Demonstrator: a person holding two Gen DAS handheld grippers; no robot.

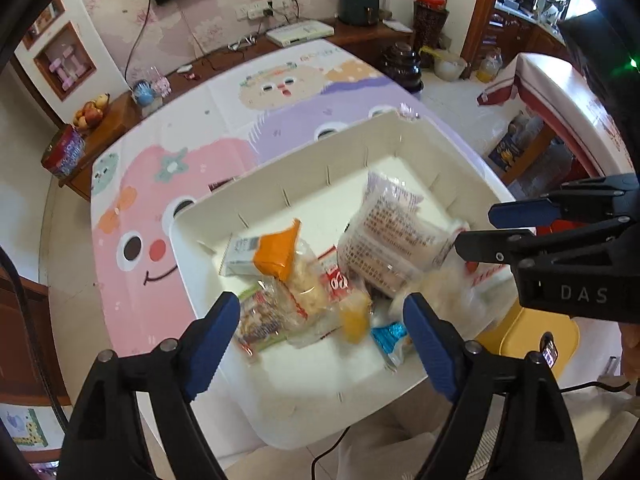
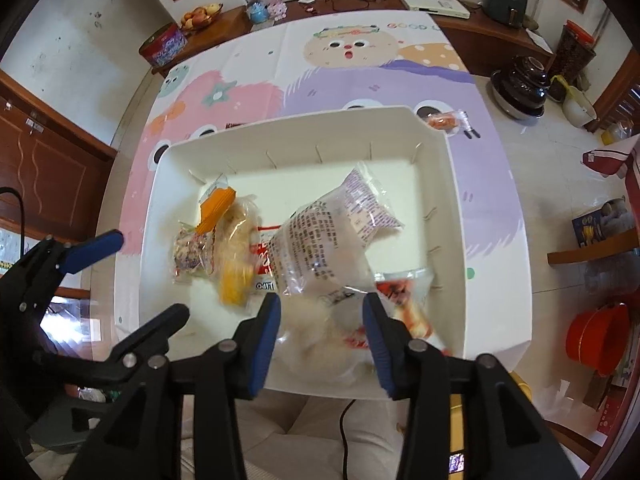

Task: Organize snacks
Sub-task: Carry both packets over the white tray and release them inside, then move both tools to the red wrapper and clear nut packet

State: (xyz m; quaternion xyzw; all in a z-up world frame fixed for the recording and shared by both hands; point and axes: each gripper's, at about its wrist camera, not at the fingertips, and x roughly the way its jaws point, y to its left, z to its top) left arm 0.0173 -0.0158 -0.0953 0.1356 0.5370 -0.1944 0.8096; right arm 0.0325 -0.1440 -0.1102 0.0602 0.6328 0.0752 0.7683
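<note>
A white bin sits on the cartoon tablecloth and holds several snack packs. Among them are a clear bag with printed text, an orange-topped pack, a red and white pack and a blue wrapper. My left gripper is open above the bin's near side, with nothing between its fingers. My right gripper is open over a blurred pale bag at the bin's near edge; it also shows in the left wrist view at the right.
A small orange snack pack lies on the tablecloth just beyond the bin's far right corner. A wooden sideboard with a fruit bowl and a tin stands behind the table. A yellow stool is below the table edge.
</note>
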